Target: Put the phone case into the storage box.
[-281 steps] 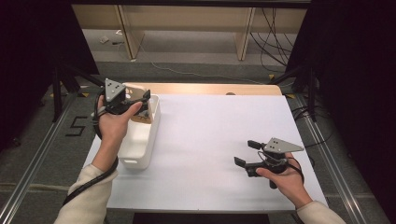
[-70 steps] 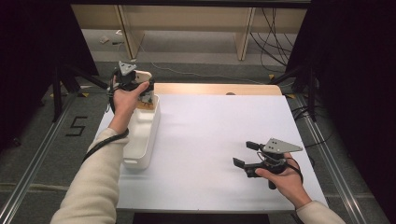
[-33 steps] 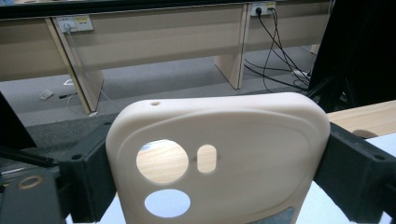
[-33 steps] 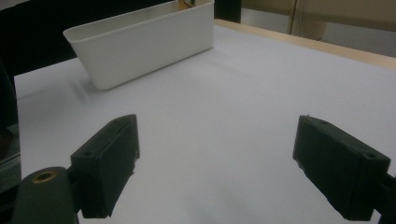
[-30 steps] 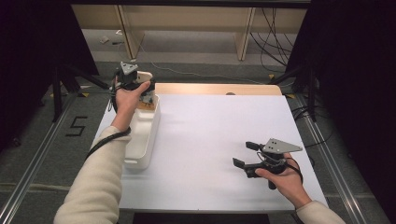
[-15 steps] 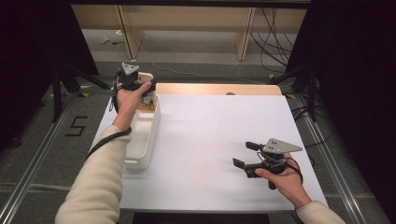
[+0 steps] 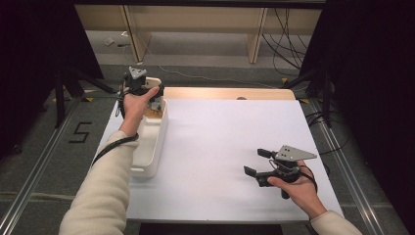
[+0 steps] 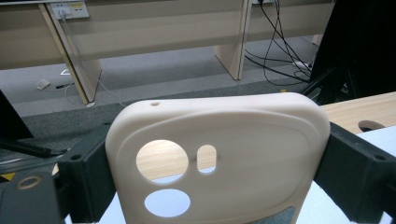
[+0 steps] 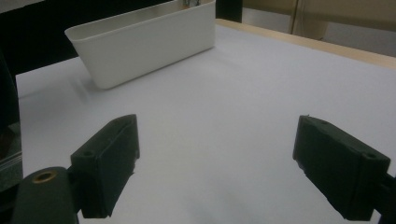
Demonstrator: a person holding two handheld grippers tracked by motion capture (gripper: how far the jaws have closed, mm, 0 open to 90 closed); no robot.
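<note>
A person works two hand-held grippers at a white-topped counter (image 7: 220, 147). The left hand-held gripper (image 7: 147, 93), at about 10 o'clock on the counter, sits over the far end of a long white bin (image 7: 149, 147); the left hand (image 7: 133, 105) and the gripper body cover most of what it carries, so from the high view only a pale edge shows. The left gripper view settles it: a cream phone case (image 8: 219, 158), with a large round camera cutout, a smaller round one below it and a small slot, stands upright and is pinched by its two side edges between the black jaws. Its lower part is cut off by the bottom of that view. A small brownish item lies in the bin's far end, too small to make out.

The right hand-held gripper (image 7: 259, 164), held at about 4 o'clock by the right hand (image 7: 296, 188), points toward 9 o'clock with its jaws spread wide and nothing between them. The right gripper view (image 9: 215, 172) shows bare white surface between the jaws and the bin (image 9: 144, 42) well apart, across the counter. A strip of bare wood (image 7: 230, 93) runs along the counter's far edge, with cables on the floor beyond.
</note>
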